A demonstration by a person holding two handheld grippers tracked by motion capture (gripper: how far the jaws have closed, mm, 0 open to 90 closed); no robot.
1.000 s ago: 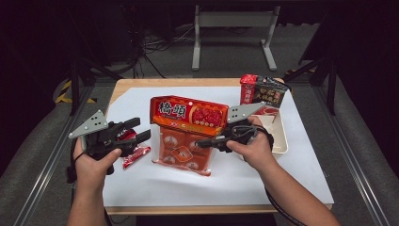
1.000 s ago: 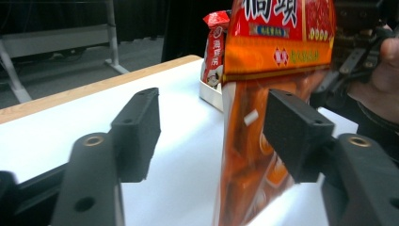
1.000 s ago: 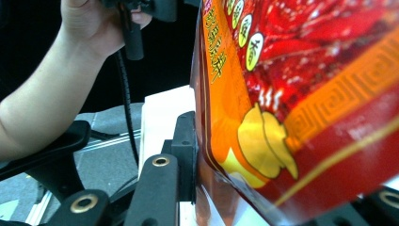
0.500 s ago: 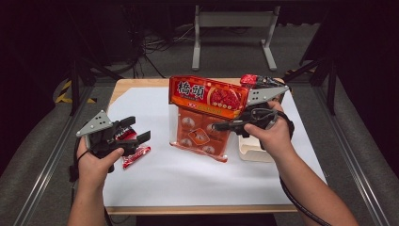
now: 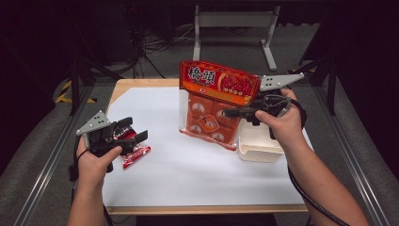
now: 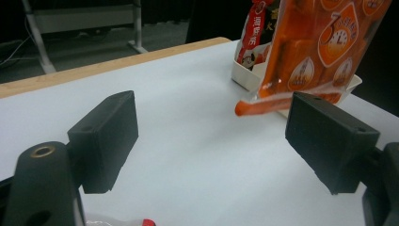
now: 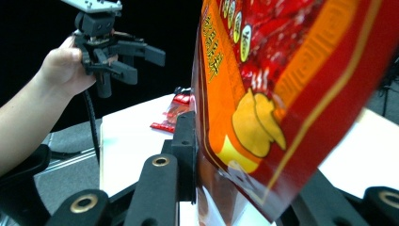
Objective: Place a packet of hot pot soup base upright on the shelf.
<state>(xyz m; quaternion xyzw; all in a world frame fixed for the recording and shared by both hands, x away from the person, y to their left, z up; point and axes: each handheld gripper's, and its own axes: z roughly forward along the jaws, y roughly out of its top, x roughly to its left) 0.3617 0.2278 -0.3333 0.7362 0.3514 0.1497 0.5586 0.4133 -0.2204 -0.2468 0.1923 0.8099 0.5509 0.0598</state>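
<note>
My right gripper (image 5: pixel 231 113) is shut on a big orange-red snack bag (image 5: pixel 211 106) and holds it upright above the white paper, next to the white tray (image 5: pixel 256 149). In the right gripper view the bag (image 7: pixel 291 94) hangs pinched between the black jaws of the gripper (image 7: pixel 226 188). My left gripper (image 5: pixel 135 130) hovers at the left over a small red packet (image 5: pixel 135 155). Its jaws have just been opening and stand open with nothing between them. In the left gripper view only paper lies between the jaws of the left gripper (image 6: pixel 216 141).
White paper (image 5: pixel 188 169) covers the wooden table (image 5: pixel 141 83). A red and dark packet (image 6: pixel 254 33) stands in the tray (image 6: pixel 244 77) behind the hanging bag (image 6: pixel 320 47). A metal stand (image 5: pixel 235 21) is beyond the far edge, with dark floor all around.
The right gripper has raised the big bag off the paper and carried it right, toward the tray. The left gripper's jaws have spread wider over the small packet.
</note>
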